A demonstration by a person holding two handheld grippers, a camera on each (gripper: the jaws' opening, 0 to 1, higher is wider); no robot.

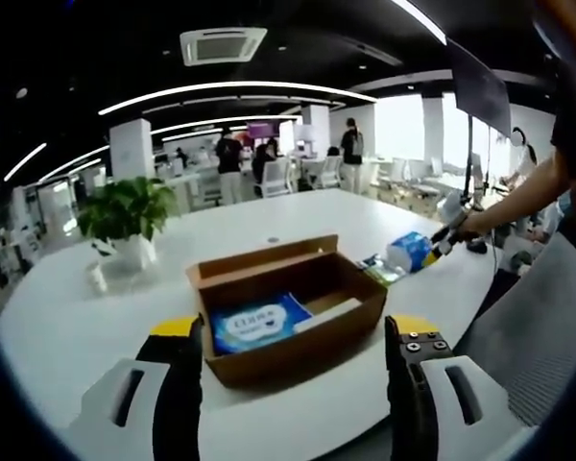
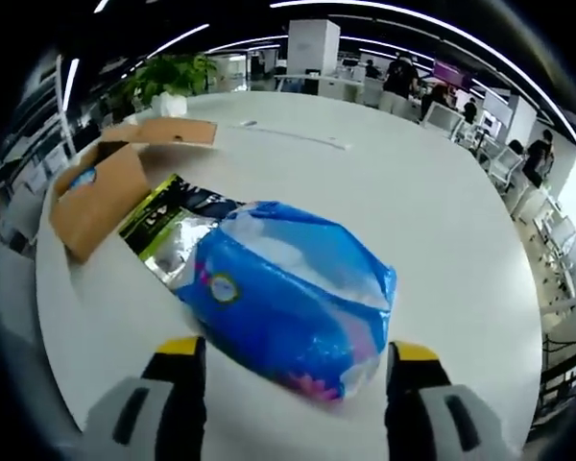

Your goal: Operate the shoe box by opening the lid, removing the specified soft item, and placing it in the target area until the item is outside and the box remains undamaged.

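The shoe box (image 1: 286, 307) sits open on the white worktop (image 1: 67, 317). The left gripper (image 1: 293, 384) jaws are wide apart. The right gripper (image 2: 293, 384) jaws stand open around the blue soft pack (image 2: 288, 293).

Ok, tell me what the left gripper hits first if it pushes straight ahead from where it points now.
Probably the near wall of the open cardboard box, which sits between and just beyond the left gripper's open jaws. The blue pack lies inside, behind that wall. Depth is hard to judge.
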